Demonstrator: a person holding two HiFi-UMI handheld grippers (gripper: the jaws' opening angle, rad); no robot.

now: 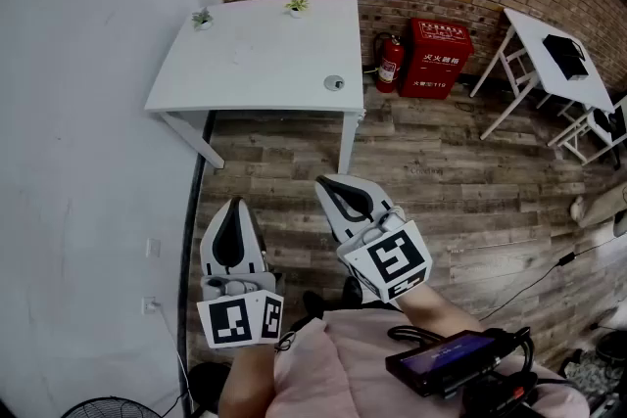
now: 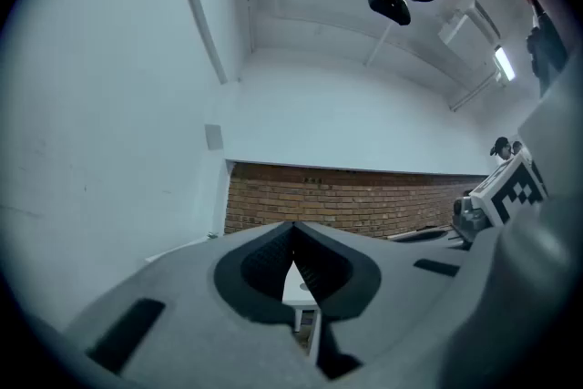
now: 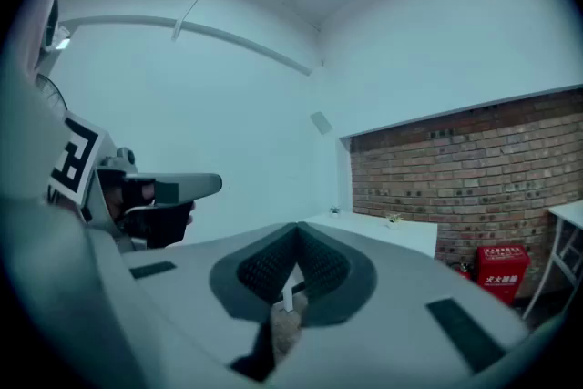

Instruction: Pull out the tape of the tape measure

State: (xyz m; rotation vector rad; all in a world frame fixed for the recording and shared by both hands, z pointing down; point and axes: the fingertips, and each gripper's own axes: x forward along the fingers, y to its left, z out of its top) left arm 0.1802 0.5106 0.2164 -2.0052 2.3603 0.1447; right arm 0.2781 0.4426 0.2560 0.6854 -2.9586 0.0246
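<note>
left gripper (image 1: 233, 207): white two-jaw tongs, jaws pressed together, holding nothing.
right gripper (image 1: 331, 181): same build, jaws likewise closed and empty, just beside the left.
head view only: small round grey tape measure (image 1: 334, 82) near the front right edge of the white rectangular table (image 1: 255, 64), well apart from both grippers.
gripper views: table and red brick wall (image 3: 474, 168); tape measure not made out.
tape measure look: flat disc, too small for detail.
</note>
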